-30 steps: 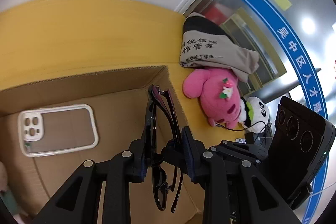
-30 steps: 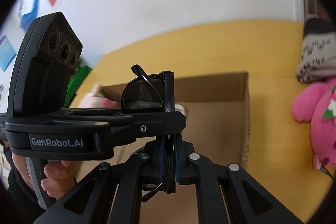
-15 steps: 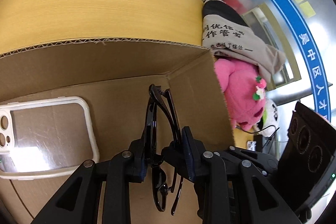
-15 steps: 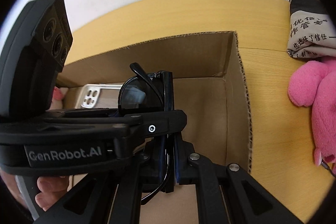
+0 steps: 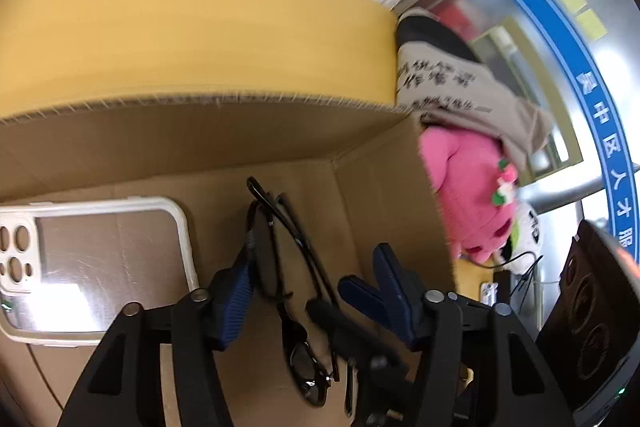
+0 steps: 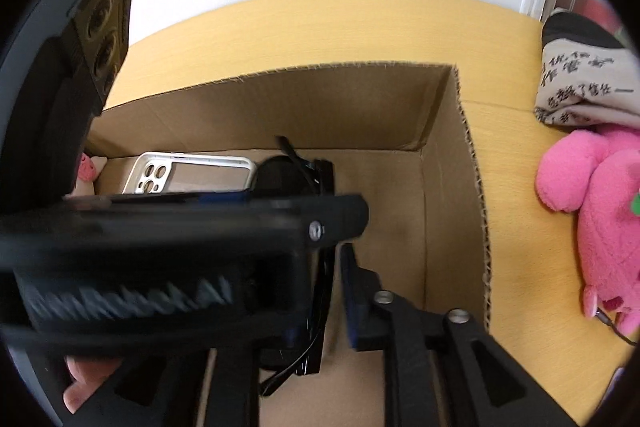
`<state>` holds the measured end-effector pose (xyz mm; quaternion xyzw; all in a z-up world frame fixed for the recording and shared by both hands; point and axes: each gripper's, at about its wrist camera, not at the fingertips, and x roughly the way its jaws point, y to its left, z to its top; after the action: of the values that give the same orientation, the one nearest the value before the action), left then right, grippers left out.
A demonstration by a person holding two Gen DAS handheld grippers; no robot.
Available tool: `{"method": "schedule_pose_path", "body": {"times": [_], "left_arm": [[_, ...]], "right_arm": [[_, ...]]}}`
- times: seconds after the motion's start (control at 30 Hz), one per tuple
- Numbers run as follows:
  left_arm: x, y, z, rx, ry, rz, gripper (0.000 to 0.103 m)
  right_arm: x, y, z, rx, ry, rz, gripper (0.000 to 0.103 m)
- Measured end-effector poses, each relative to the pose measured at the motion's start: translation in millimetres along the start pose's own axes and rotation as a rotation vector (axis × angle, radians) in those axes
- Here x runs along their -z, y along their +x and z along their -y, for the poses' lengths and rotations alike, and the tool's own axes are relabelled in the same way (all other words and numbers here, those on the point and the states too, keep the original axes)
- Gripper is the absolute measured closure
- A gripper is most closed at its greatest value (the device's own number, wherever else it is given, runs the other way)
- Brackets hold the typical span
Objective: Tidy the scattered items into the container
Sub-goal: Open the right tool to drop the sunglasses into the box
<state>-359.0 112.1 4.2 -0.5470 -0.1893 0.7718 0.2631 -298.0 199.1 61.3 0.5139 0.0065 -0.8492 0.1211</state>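
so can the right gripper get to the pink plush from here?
Probably yes: the pink plush lies in the open outside the box, with only the box wall between it and the right gripper.

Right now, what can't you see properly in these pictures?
- Sunglasses: right wrist view, mostly hidden by the blurred left gripper.
- Right gripper: one finger is hidden there too, so open or shut is unclear.
- Small pink thing in the box corner: too little shows to name.
- Phone case: left wrist view, cut off by the picture edge.
- Pink plush: partly behind the cardboard box wall.
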Motion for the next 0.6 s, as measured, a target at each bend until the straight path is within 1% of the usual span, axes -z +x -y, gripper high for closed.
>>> {"method": "schedule_pose_path", "body": {"times": [0.03,0.07,0.1,0.17,0.2,0.23,0.27,0.3,0.4,0.43,0.53,0.6], "left_arm": [[0,-5,2,-0.001,0.011,0.011,0.037],[1,-10,6,-0.014,0.026,0.024,0.035],[4,-19,9,-0.034,0.045,0.040,0.032],[11,-37,18,-0.050,0.077,0.078,0.032],[17,-51,23,-0.059,0.099,0.109,0.031],[23,-63,27,-0.068,0.111,0.138,0.025],[31,-76,30,-0.086,0.117,0.169,0.022],[40,-92,34,-0.109,0.139,0.202,0.017],[74,-139,44,-0.168,0.182,0.298,0.013],[86,-153,46,-0.183,0.192,0.327,0.009],[128,-192,50,-0.260,0.211,0.427,0.002],[157,-210,54,-0.313,0.208,0.475,0.001]], "right_arm": [[2,-5,-2,0.008,-0.015,0.009,0.075],[5,-12,-4,0.021,-0.031,0.022,0.065],[9,-18,-7,0.037,-0.042,0.042,0.050],[18,-36,-14,0.043,-0.045,0.097,0.039],[23,-43,-16,0.025,-0.040,0.115,0.039],[31,-48,-22,0.001,-0.035,0.135,0.039],[39,-52,-33,-0.017,-0.030,0.158,0.039],[45,-64,-36,-0.029,-0.027,0.187,0.037],[75,-104,-36,-0.067,-0.019,0.274,0.030],[83,-116,-33,-0.076,-0.015,0.298,0.030],[110,-139,-42,-0.074,-0.030,0.349,0.030],[123,-145,-43,-0.054,-0.041,0.368,0.030]]}}
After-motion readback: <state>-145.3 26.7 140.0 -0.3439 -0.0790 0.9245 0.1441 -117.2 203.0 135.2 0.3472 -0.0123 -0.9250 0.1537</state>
